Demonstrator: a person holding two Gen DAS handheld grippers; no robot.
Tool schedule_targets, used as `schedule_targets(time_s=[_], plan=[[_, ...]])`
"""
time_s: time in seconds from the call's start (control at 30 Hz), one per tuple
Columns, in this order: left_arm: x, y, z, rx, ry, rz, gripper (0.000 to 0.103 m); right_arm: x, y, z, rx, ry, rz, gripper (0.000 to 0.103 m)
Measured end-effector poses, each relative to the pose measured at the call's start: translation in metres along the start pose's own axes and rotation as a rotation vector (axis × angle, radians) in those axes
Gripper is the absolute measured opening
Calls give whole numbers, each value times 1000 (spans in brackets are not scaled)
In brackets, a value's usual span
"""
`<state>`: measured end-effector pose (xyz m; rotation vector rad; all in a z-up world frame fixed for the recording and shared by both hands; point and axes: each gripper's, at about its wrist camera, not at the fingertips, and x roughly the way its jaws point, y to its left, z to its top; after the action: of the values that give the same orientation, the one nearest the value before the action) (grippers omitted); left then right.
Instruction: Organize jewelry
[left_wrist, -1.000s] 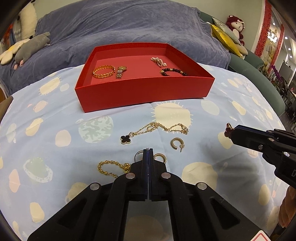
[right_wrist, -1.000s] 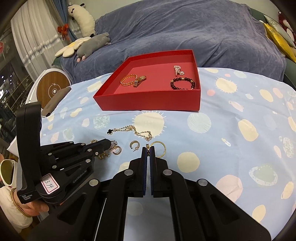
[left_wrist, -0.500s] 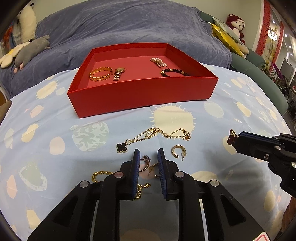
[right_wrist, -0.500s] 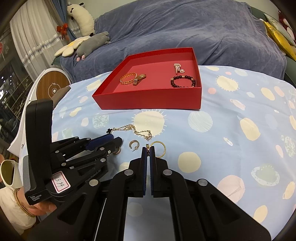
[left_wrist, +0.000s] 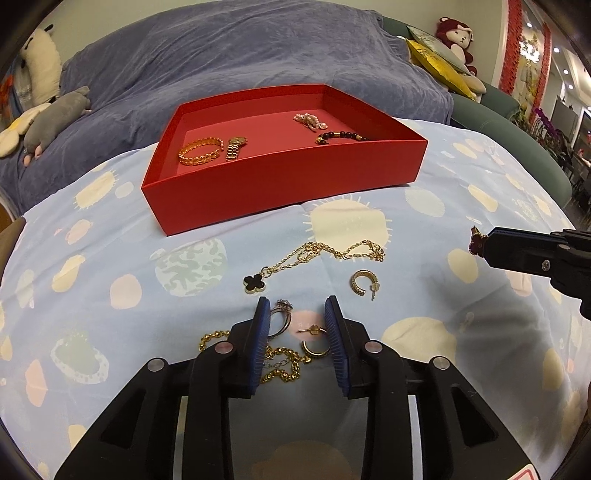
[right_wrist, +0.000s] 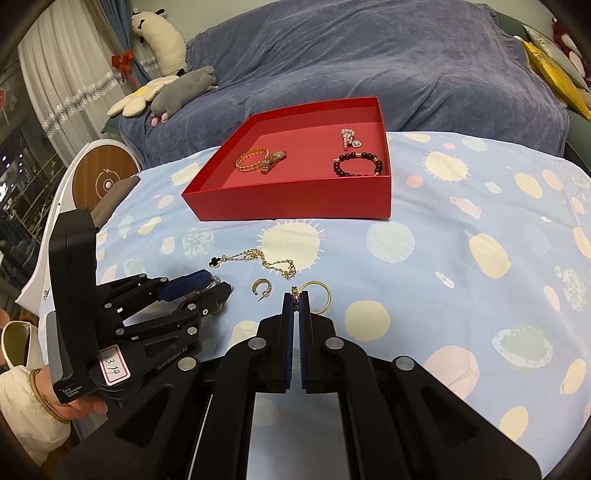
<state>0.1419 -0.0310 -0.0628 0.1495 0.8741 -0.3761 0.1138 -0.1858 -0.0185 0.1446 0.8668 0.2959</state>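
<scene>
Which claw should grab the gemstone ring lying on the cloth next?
Left. The left claw is open and already straddles the gemstone ring, while the right claw is shut on a gold bangle with a red clover charm.

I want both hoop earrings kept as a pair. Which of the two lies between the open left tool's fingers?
The hoop earring beside the ring, between the left tool fingers. The other earring lies outside them, below the clover necklace.
</scene>
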Motion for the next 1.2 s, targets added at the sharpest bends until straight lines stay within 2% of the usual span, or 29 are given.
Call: schedule_targets(time_s=[0.27, 0.43, 0.67, 0.77, 1.03, 1.17, 1.2], plan=[[-1, 0, 0, -22, 1, -7, 34, -2, 0, 1, 5, -7, 5, 2], [-2, 10, -1, -52, -5, 28, 34, -3, 0, 3, 5, -10, 8, 2], [-1, 13, 1, -54, 2, 48, 34, -2, 3, 2, 2, -5, 12, 2], [-6, 21, 3, -84, -7, 40, 34, -3, 5, 2, 0, -5, 14, 2], [-1, 23, -2, -64, 11, 56, 34, -2, 6, 2, 0, -4, 15, 2], [-1, 25, -2, -73, 9, 59, 20, -1, 6, 2, -2, -4, 15, 2], [-1, 26, -2, -75, 10, 56, 20, -1, 6, 2, -1, -4, 15, 2]])
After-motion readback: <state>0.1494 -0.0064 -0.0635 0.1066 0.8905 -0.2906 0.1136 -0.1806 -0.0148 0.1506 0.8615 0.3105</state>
